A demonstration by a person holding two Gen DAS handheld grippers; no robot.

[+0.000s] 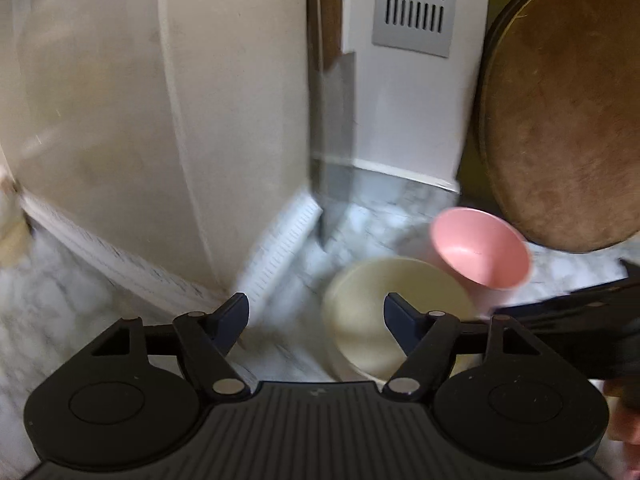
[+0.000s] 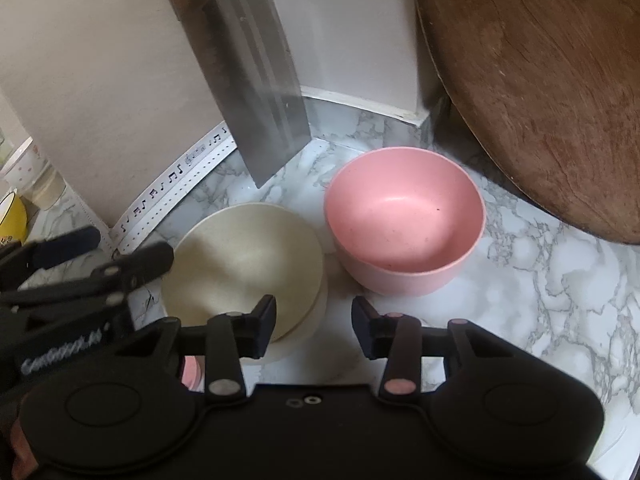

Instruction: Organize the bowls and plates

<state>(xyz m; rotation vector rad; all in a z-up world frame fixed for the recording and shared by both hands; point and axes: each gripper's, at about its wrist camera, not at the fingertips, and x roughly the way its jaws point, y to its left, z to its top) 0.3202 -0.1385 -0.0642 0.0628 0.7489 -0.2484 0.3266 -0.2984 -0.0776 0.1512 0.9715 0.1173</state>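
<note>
Right wrist view: pink bowl point(image 2: 404, 220) upright on marble surface point(image 2: 560, 300), centre frame, above the right gripper point(image 2: 314, 328), apart from it. Cream plate stack point(image 2: 244, 264) left of bowl, under that gripper's left finger. Both jaws wide, empty. Left gripper point(image 1: 316, 316) likewise spread, holding nothing, cream plates just beyond.

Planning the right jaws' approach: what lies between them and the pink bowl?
Only bare marble counter: the right-wrist view shows nothing between the open right gripper and the pink bowl. The cream dish sits left of that path.
</note>
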